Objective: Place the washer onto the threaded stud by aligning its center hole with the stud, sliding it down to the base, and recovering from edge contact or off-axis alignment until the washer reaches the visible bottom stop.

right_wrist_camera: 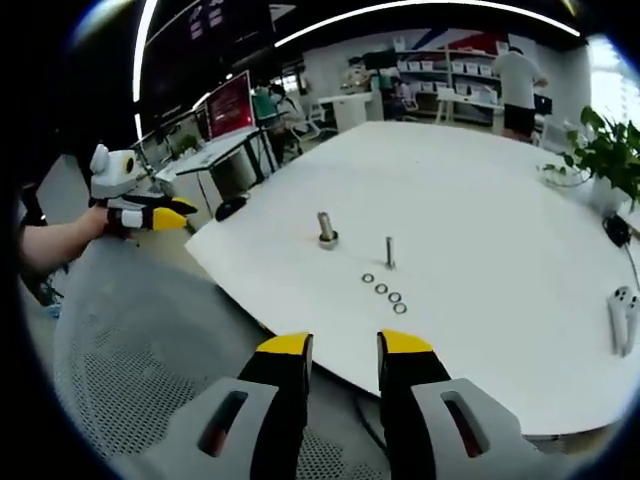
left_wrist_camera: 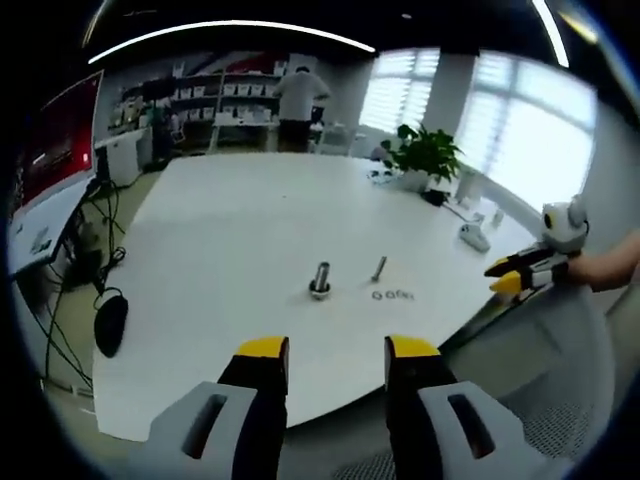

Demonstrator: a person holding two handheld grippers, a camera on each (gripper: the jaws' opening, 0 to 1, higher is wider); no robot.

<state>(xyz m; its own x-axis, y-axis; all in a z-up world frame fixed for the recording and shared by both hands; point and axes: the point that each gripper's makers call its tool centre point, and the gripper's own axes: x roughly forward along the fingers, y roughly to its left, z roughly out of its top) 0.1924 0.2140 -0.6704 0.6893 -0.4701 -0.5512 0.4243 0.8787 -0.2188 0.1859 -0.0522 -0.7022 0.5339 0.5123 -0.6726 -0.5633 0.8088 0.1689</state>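
Observation:
On the white table stands a thick upright stud on a wider base, with a thinner threaded stud to its right. Several small washers lie flat in a short row near the thin stud. In the right gripper view I see the same thick stud, thin stud and washer row. My left gripper is open and empty, off the table's near edge. My right gripper is also open and empty, short of the table edge. Each gripper appears in the other's view, right gripper and left gripper.
A potted plant and a white device sit at the table's far side; a white controller lies at the right. A grey mesh chair seat is below the grippers. A person stands by shelves far behind.

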